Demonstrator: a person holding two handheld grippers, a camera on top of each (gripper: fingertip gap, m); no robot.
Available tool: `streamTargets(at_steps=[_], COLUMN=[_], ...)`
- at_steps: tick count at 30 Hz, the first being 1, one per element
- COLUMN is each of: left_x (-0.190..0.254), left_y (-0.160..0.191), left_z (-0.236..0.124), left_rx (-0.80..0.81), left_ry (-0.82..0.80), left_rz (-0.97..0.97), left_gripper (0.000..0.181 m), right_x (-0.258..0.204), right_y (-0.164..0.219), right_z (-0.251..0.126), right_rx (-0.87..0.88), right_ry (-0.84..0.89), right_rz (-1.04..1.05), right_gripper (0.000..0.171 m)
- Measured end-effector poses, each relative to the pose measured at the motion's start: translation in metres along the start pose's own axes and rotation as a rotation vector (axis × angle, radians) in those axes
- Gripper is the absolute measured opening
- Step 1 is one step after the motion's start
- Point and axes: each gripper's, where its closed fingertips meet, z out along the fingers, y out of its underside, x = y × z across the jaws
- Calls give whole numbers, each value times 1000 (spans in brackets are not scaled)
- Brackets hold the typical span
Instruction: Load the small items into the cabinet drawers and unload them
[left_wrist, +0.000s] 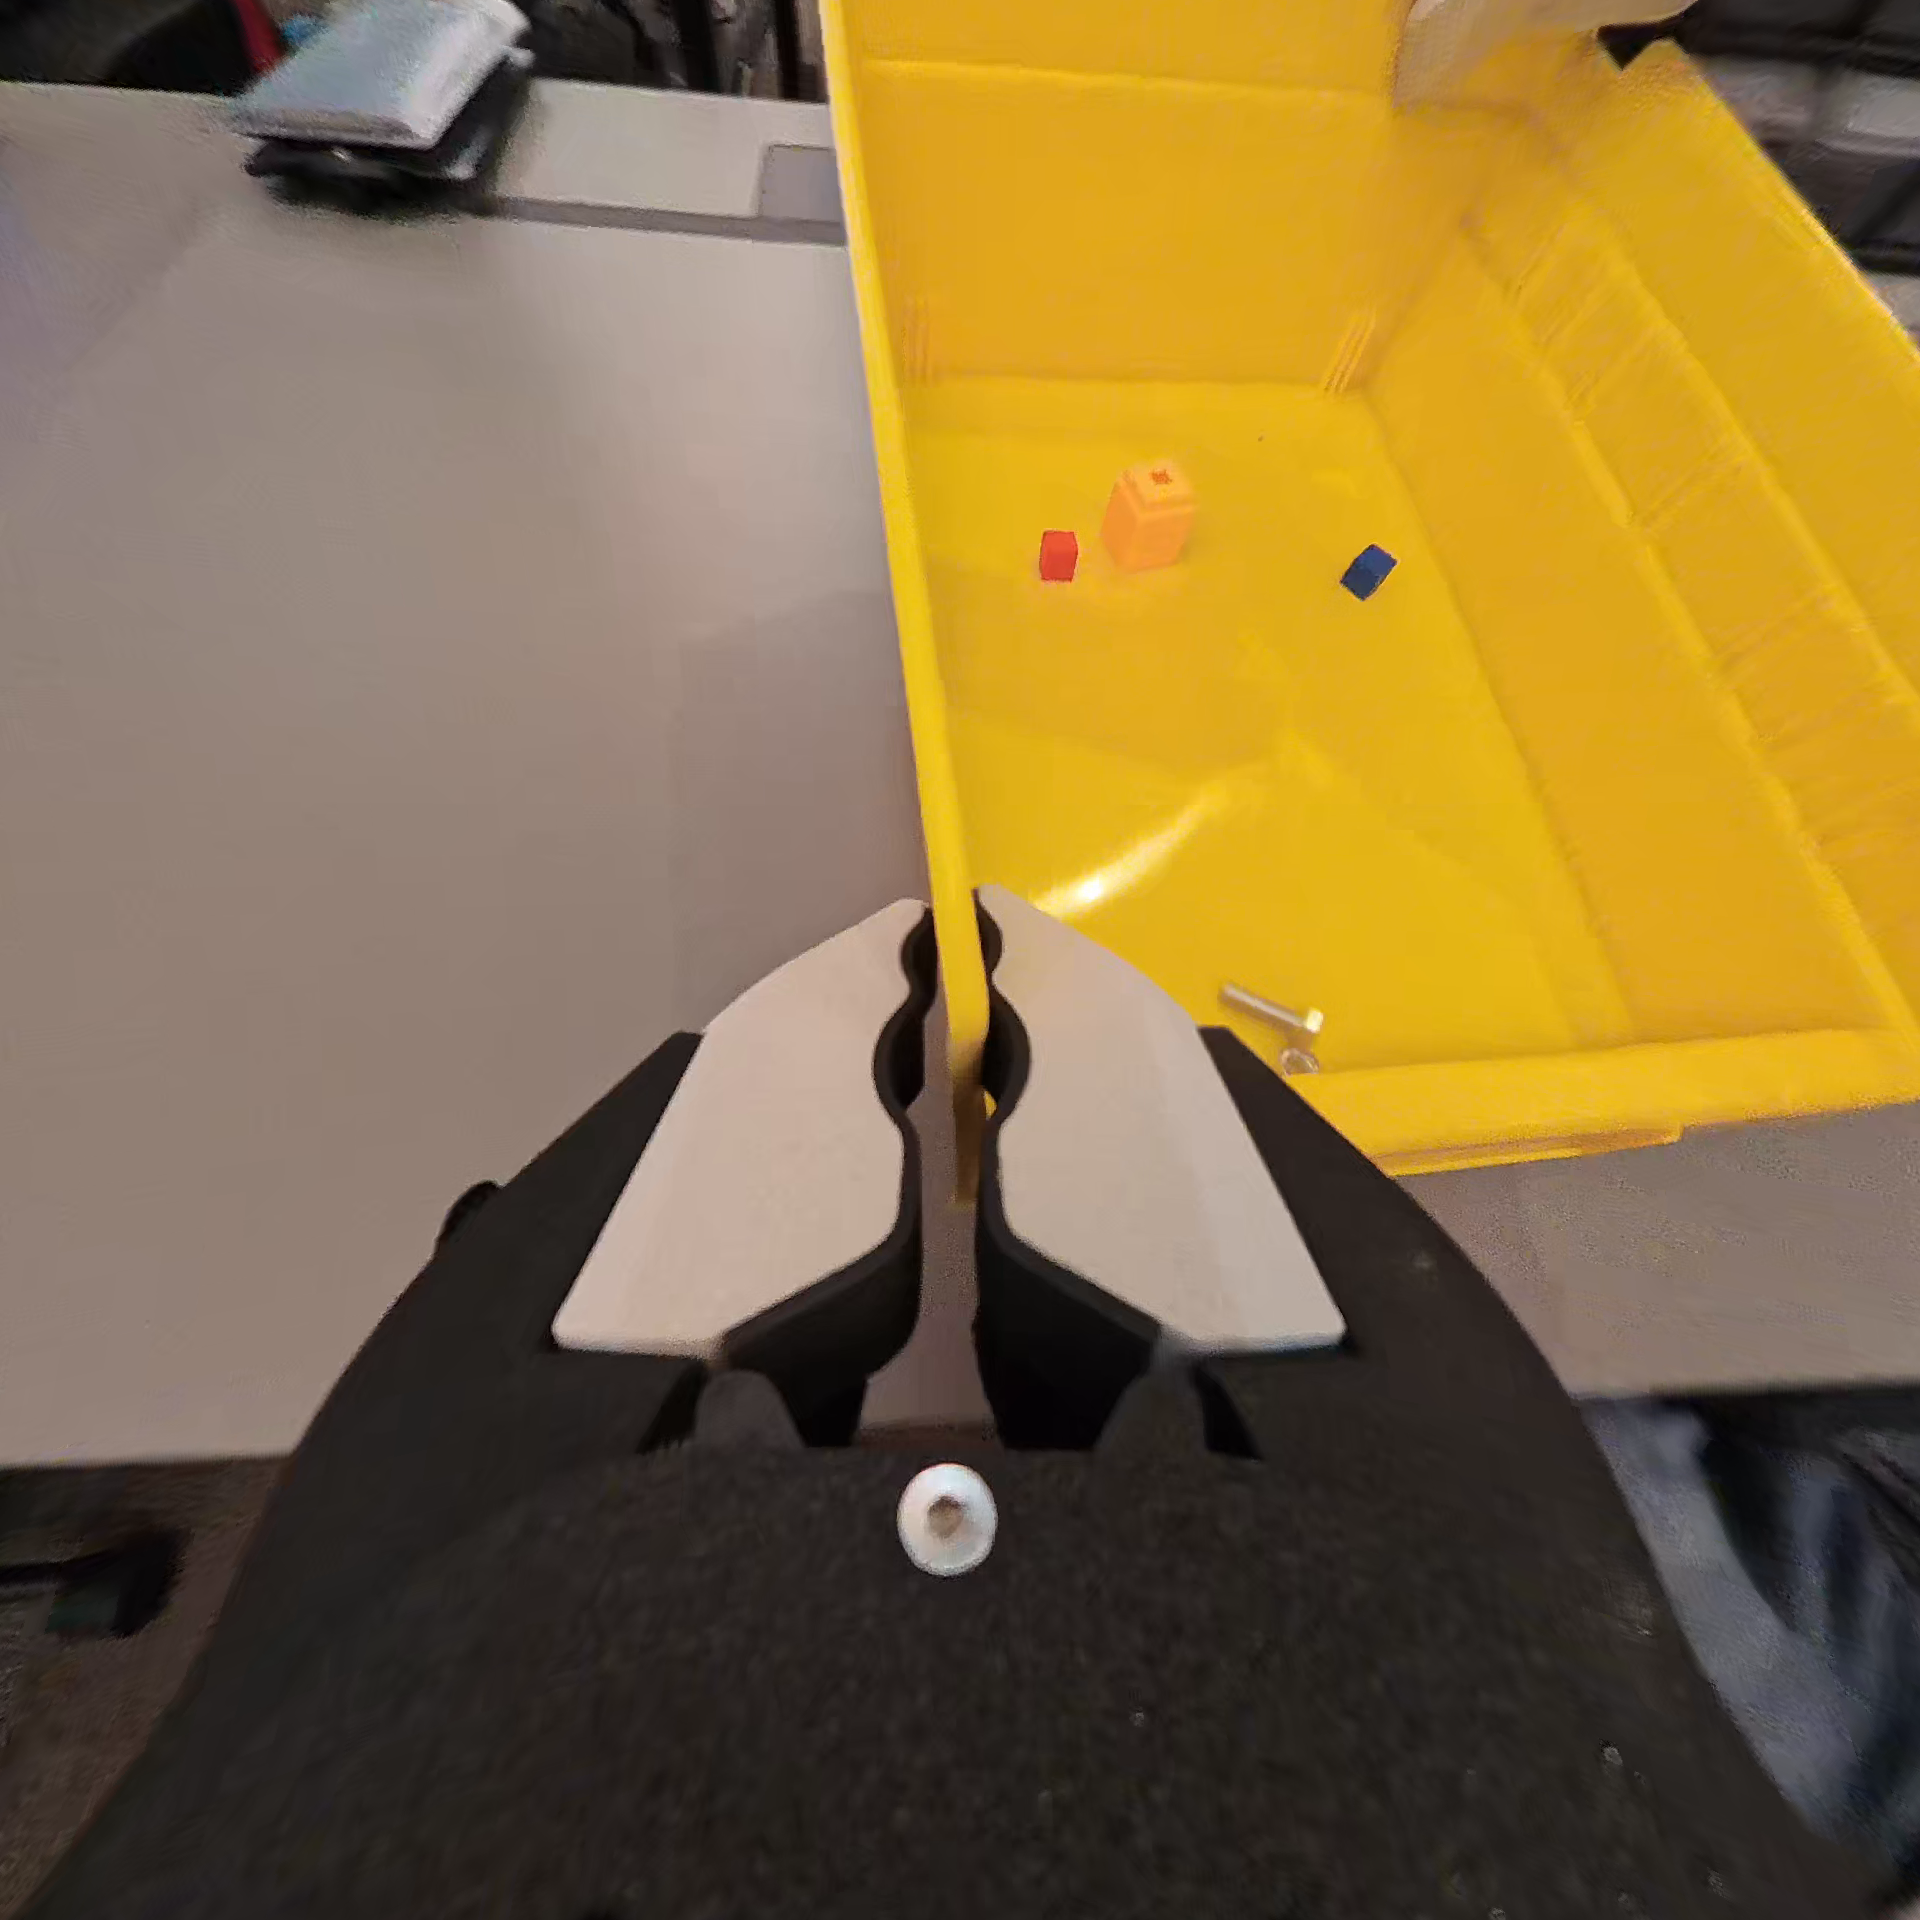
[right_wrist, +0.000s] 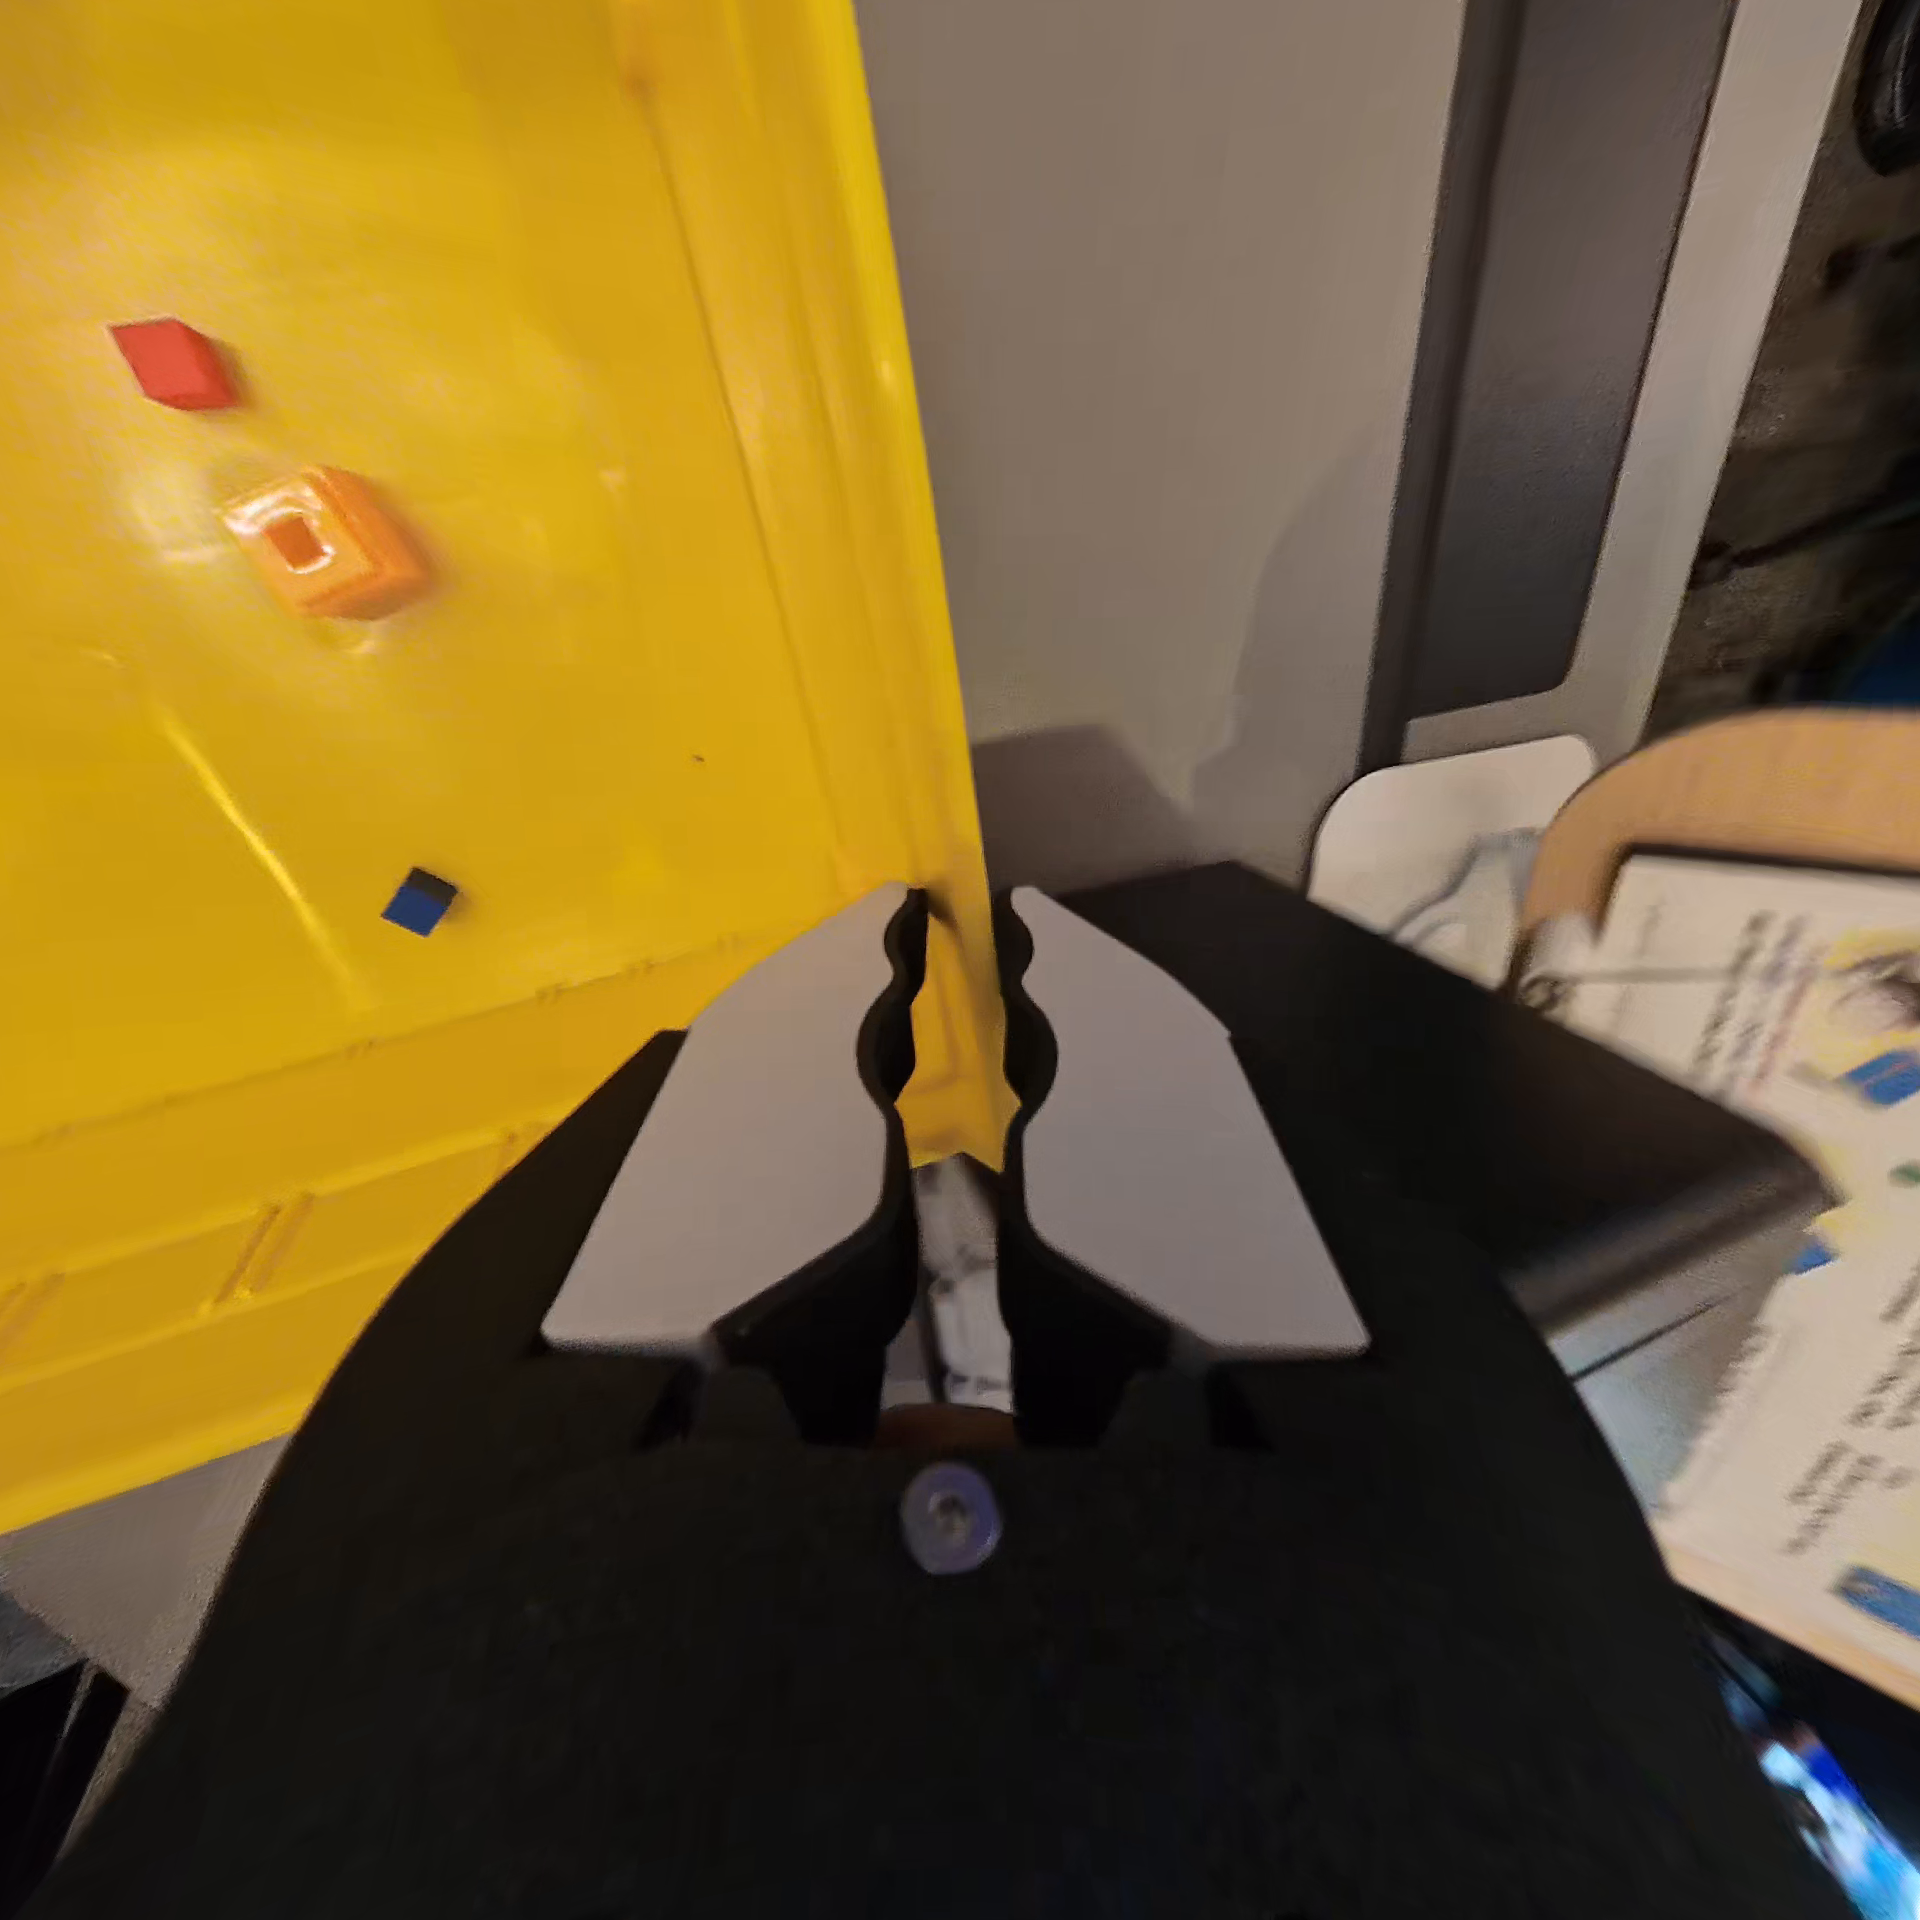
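A yellow plastic drawer (left_wrist: 1558, 665) is held over a grey table. My left gripper (left_wrist: 954, 914) is shut on the drawer's left side wall near its front corner. My right gripper (right_wrist: 961, 914) is shut on the drawer's opposite wall (right_wrist: 831, 520) at a corner. Inside lie a small red cube (left_wrist: 1058, 554), an orange block with a square hole (left_wrist: 1148, 516), a small blue cube (left_wrist: 1367, 571) and a metal wing bolt (left_wrist: 1273, 1023). The right wrist view shows the red cube (right_wrist: 177, 364), orange block (right_wrist: 327, 545) and blue cube (right_wrist: 419, 900).
The grey table (left_wrist: 416, 727) spreads to the left. A grey and black pouch (left_wrist: 384, 94) lies at its far left edge. In the right wrist view a black box (right_wrist: 1403, 1039) and a wooden-framed board with printed sheets (right_wrist: 1766, 1195) sit to the right. The tips of one gripper are about 30 cm away from the tips of the other.
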Motion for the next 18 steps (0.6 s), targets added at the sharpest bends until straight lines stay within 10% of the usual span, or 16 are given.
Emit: streamTargets(at_steps=[1,18], left_x=[-14,-100], left_y=[-9,-47], left_z=[10,128], left_rx=[8,-127], left_ry=[-19,15], left_rz=[4,-208], left_gripper=[4,5], right_x=[12,83], right_y=[-14,-58], right_z=[6,113], right_rx=[-31,-198], right_ry=[13,-59], right_rz=[-8,42], right_gripper=[13,15])
